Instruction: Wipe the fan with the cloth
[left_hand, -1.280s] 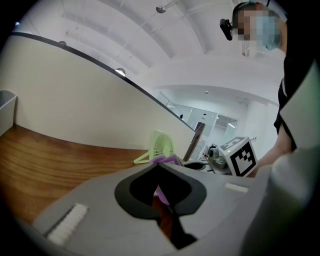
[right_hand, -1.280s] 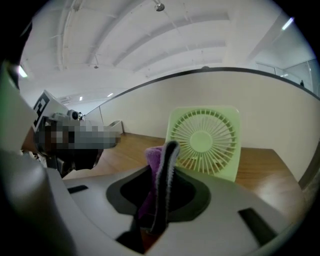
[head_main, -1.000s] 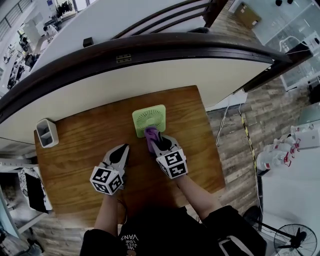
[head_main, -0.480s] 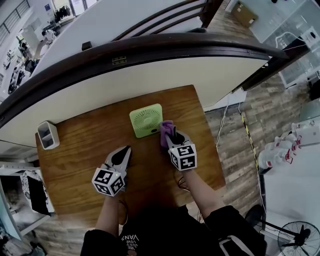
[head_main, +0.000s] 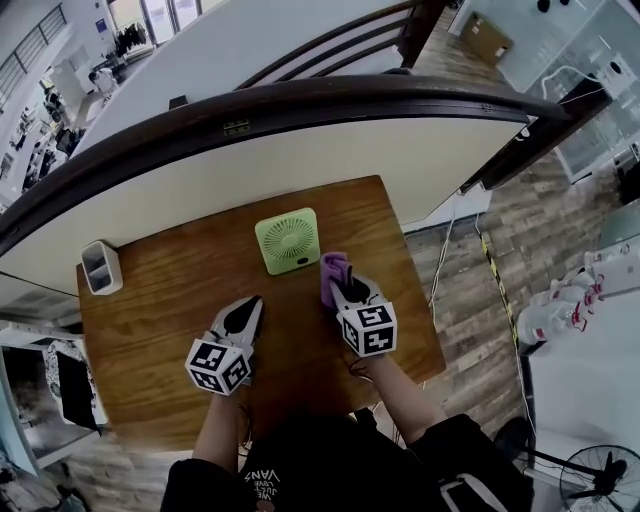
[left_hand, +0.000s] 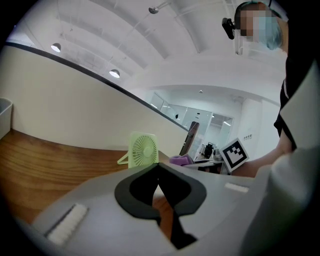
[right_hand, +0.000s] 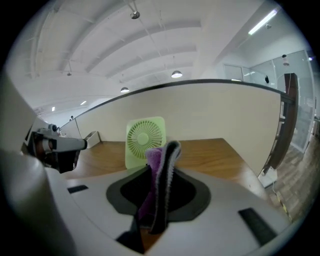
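A small light-green square fan (head_main: 288, 240) stands upright on the wooden table (head_main: 160, 300); it also shows as the fan (left_hand: 143, 149) and the fan (right_hand: 144, 138) in the gripper views. My right gripper (head_main: 340, 272) is shut on a purple cloth (head_main: 334, 270), which hangs between its jaws as the cloth (right_hand: 156, 165), just right of and nearer than the fan, apart from it. My left gripper (head_main: 245, 308) is shut with nothing in it, over the table left of and nearer than the fan.
A white box-like holder (head_main: 100, 265) sits at the table's far left corner. A curved cream wall with a dark rail (head_main: 300, 105) runs behind the table. The table's right edge drops to a wooden floor (head_main: 480, 290) with a cable.
My right gripper has drawn the purple cloth off the fan's front and moved right and back toward me. The left gripper has shifted only slightly.
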